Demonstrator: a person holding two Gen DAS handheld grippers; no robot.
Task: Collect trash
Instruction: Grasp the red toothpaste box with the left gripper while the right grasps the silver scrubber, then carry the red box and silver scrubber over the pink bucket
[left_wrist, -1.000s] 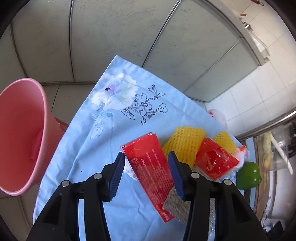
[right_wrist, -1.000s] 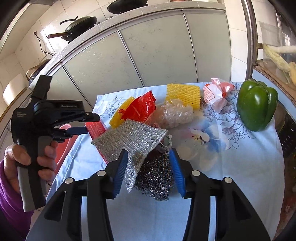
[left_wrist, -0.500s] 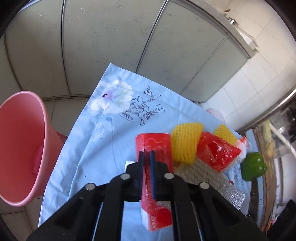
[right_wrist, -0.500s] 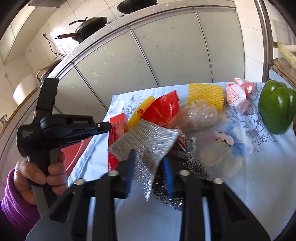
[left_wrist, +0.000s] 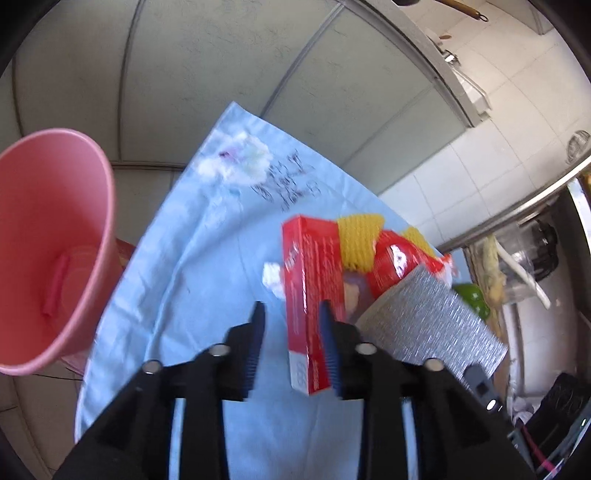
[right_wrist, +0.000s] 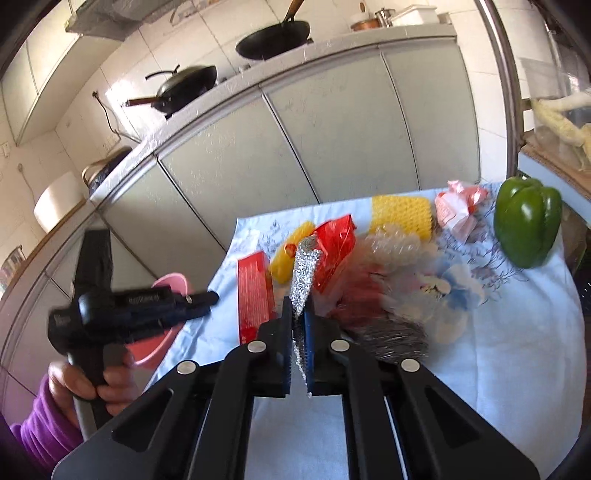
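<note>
A red box (left_wrist: 312, 295) lies on the blue floral cloth (left_wrist: 207, 258); it also shows in the right wrist view (right_wrist: 253, 295). My left gripper (left_wrist: 291, 332) is open, and the box lies against its right finger, not clamped. My right gripper (right_wrist: 298, 332) is shut on a silver mesh cloth (right_wrist: 303, 273), lifted off the table; the cloth also shows in the left wrist view (left_wrist: 432, 328). A pink bin (left_wrist: 48, 251) stands left of the table. Yellow foam nets (right_wrist: 400, 214), a red wrapper (right_wrist: 334, 247) and a steel scourer (right_wrist: 391, 336) lie on the cloth.
A green pepper (right_wrist: 526, 221) sits at the table's right. A pink-white wrapper (right_wrist: 458, 206) and clear plastic (right_wrist: 399, 247) lie among the trash. Grey cabinets (right_wrist: 332, 129) stand behind. The left gripper (right_wrist: 140, 306) and the hand holding it show at the left.
My left gripper, shut half a second ago, has opened beside the red box. My right gripper has closed on the silver mesh cloth and lifted it.
</note>
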